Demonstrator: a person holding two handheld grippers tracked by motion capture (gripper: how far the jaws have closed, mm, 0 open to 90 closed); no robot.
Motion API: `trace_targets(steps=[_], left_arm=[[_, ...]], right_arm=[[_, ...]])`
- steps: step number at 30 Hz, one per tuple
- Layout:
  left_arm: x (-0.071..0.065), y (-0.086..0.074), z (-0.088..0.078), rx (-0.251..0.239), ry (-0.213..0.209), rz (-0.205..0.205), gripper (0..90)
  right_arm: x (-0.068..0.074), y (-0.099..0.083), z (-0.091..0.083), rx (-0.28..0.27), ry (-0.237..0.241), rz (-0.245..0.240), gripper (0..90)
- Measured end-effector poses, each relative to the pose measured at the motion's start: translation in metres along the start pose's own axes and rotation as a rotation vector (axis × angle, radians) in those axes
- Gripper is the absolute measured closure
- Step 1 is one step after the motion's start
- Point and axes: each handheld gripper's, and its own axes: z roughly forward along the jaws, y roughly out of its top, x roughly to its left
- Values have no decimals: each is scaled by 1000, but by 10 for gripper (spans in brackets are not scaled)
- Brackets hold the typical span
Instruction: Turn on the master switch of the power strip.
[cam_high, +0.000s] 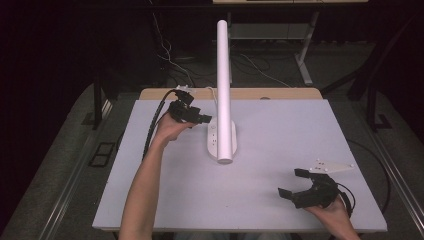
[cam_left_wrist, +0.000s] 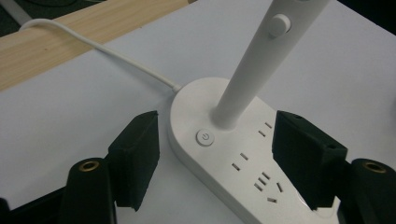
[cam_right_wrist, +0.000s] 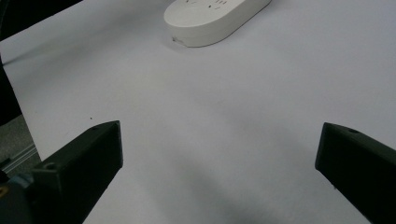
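Note:
A white desk lamp stands mid-table on an oval base (cam_high: 221, 141) that has sockets on top. Its long white tube (cam_high: 223, 75) rises over the base. In the left gripper view the base (cam_left_wrist: 196, 100) carries a round power button (cam_left_wrist: 205, 138), the stem (cam_left_wrist: 252, 70) has a knob (cam_left_wrist: 279, 24), and a white cable (cam_left_wrist: 107, 51) runs off to the back. My left gripper (cam_high: 200, 120) is at the base's left side, open, jaws straddling the button end (cam_left_wrist: 222, 161). My right gripper (cam_high: 291, 182) hovers open at the front right, holding nothing (cam_right_wrist: 219, 163); the base's near end (cam_right_wrist: 215, 16) lies ahead of it.
The white tabletop (cam_high: 280, 125) has a wooden strip (cam_high: 250, 93) along its back edge. Beyond it are cables on the floor (cam_high: 170, 57) and a dark frame leg (cam_high: 97, 100) at the left. Bare table surface surrounds the right gripper.

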Motion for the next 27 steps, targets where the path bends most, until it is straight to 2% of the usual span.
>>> trace_targets(steps=[2,4,10,13,16,23,24,27], left_arm=[[0,-1,3,-8,-5,-24,338],[3,-2,5,0,-9,-19,347],[5,-4,12,-11,-28,-51,406],[5,-5,16,-8,-32,-58,431],[6,-6,19,0,-35,-43,459],[6,-8,26,-4,-40,-71,503],[5,-8,26,-3,-39,-90,503],[6,-9,28,-3,-37,-86,518]], right_arm=[[0,0,0,0,1,-1,2],[0,0,0,1,1,0,2],[0,0,0,2,2,0,2],[0,0,0,3,2,-1,2],[1,0,0,4,3,-2,2],[1,0,0,5,4,-3,2],[1,0,0,5,4,-3,2],[1,0,0,5,5,-3,2]])
